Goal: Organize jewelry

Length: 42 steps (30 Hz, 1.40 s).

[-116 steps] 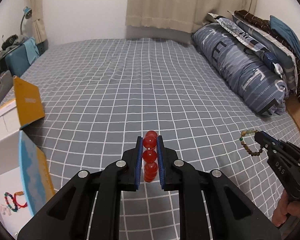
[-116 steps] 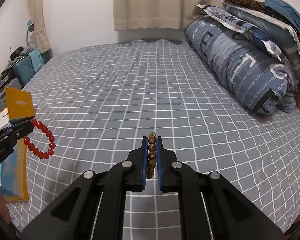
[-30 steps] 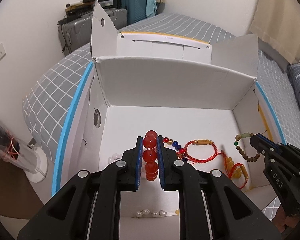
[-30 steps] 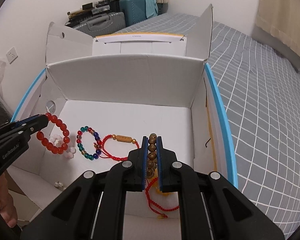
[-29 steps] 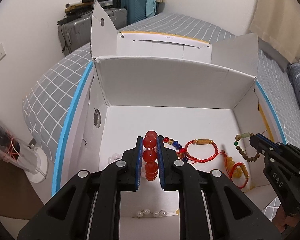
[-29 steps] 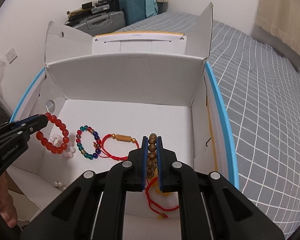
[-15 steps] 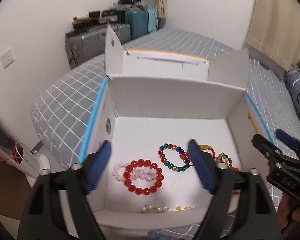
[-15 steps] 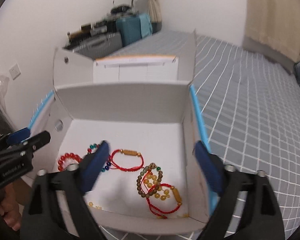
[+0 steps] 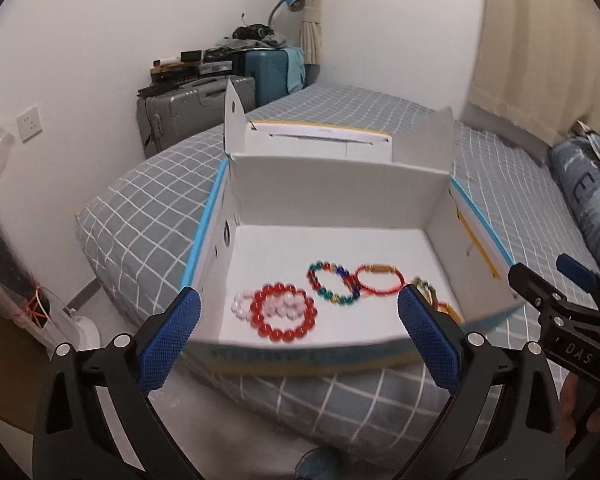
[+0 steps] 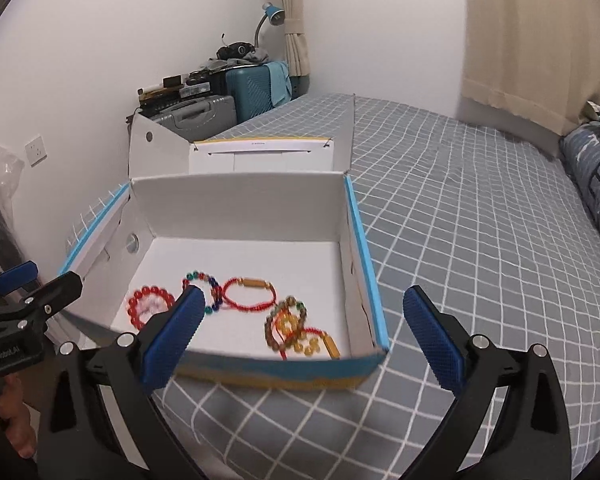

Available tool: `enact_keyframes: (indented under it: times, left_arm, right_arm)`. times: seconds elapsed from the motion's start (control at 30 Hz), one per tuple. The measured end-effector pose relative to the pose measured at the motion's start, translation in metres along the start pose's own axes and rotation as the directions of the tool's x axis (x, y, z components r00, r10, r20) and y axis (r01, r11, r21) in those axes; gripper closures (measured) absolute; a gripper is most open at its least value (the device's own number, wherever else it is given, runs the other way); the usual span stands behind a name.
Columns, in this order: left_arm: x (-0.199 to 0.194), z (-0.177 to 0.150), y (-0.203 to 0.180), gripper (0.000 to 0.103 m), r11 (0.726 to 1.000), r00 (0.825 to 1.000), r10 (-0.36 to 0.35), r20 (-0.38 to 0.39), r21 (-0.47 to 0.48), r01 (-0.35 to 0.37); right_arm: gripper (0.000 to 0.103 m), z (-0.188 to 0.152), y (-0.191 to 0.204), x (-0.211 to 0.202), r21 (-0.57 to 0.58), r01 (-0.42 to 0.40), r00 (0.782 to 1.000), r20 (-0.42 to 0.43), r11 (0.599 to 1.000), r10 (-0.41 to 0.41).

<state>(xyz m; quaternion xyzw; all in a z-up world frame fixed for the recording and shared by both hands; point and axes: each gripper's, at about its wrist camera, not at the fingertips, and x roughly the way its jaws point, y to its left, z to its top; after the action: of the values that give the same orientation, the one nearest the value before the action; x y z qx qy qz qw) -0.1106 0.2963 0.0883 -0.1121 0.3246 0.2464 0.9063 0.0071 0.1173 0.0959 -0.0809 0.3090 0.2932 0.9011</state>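
Jewelry, boxed: we count several bracelets lying on the floor of the white cardboard box, which sits on the bed near its foot corner.

- Red bead bracelet: near the box's front left corner, lying over a pale pink one.
- Multicolour bead bracelet: mid-floor, touching the red cord bracelet on its right.
- Brown bead bracelet: towards the front right corner, tangled with yellow beads and red cord.

Left tongs: wide apart, holding nothing, above the front wall of the box. Right tongs: likewise wide and empty, just beside the left pair.

Relation for the next move: we judge everything lies ahead of and below both tongs, the row of bracelets running along the front wall; the left pair is nearer the red beads, the right nearer the brown tangle. No loose jewelry shows on the bed.

Surroundings: grey checked sheet, suitcases against the white wall, a blue lamp, beige curtains, a striped pillow.
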Motion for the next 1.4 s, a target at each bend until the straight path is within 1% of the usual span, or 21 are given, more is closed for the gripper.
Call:
enact_keyframes:
  times: [0.23, 0.37, 0.6, 0.93, 1.1, 1.4]
  left_arm:
    - [0.000, -0.026, -0.003, 0.006, 1.000, 1.000, 0.013, -0.018, 0.008, -0.013]
    - [-0.001, -0.033, 0.000, 0.006, 1.000, 1.000, 0.011, -0.017, -0.003, -0.012]
    - [0.001, -0.037, -0.003, 0.006, 1.000, 1.000, 0.019, -0.017, 0.016, -0.018]
    - [0.001, -0.035, -0.004, 0.006, 1.000, 1.000, 0.008, -0.013, 0.016, -0.008]
    - [0.003, -0.034, -0.004, 0.006, 1.000, 1.000, 0.007, -0.025, 0.015, -0.007]
    - [0.008, -0.034, -0.004, 0.006, 1.000, 1.000, 0.016, -0.026, 0.023, -0.015]
  right_arm:
    - [0.008, -0.030, 0.000, -0.005, -0.008, 0.016, 1.000, -0.026, 1.000, -0.016]
    - [0.008, -0.039, -0.001, -0.008, 0.003, 0.016, 1.000, -0.023, 1.000, -0.016]
    - [0.008, -0.040, -0.003, -0.008, 0.013, 0.020, 1.000, -0.022, 1.000, -0.020]
    - [0.008, -0.039, -0.006, -0.007, 0.014, 0.028, 0.999, -0.025, 1.000, -0.027]
    - [0.008, -0.040, -0.007, -0.007, 0.009, 0.028, 0.999, -0.027, 1.000, -0.027]
    - [0.008, -0.041, -0.004, -0.004, 0.000, 0.029, 0.999, -0.038, 1.000, -0.029]
